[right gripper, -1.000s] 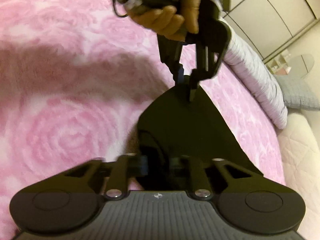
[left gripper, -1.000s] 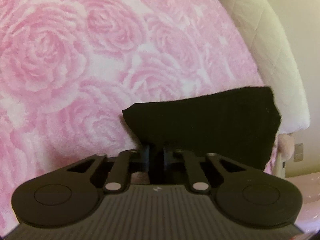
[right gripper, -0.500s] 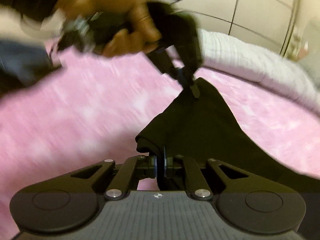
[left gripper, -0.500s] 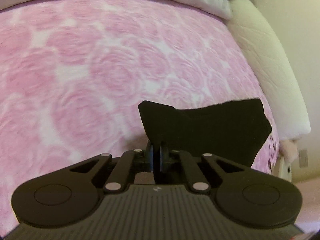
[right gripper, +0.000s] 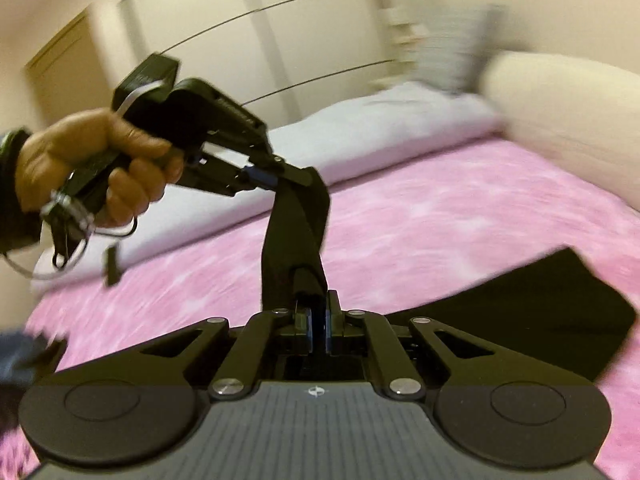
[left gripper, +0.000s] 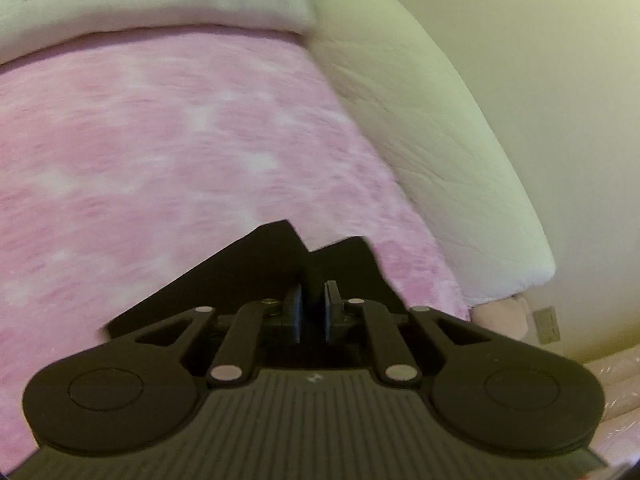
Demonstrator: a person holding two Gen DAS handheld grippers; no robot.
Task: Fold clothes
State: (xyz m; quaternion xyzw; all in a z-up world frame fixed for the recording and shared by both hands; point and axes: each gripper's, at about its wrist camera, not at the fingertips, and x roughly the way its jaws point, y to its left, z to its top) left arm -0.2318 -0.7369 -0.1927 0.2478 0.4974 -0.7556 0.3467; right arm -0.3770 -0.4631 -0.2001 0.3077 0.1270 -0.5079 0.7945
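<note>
The right gripper (right gripper: 318,320) pinches a bunched edge of the black garment (right gripper: 296,232); the left gripper (left gripper: 312,312), held in the person's hand (right gripper: 92,168), clamps another part of it, so a twisted band of cloth stretches between them above the pink rose-patterned bedspread (right gripper: 440,216). Pale pillows (right gripper: 400,120) and closet doors (right gripper: 280,40) lie beyond. The garment's free end (right gripper: 540,312) hangs wide to the right.
</note>
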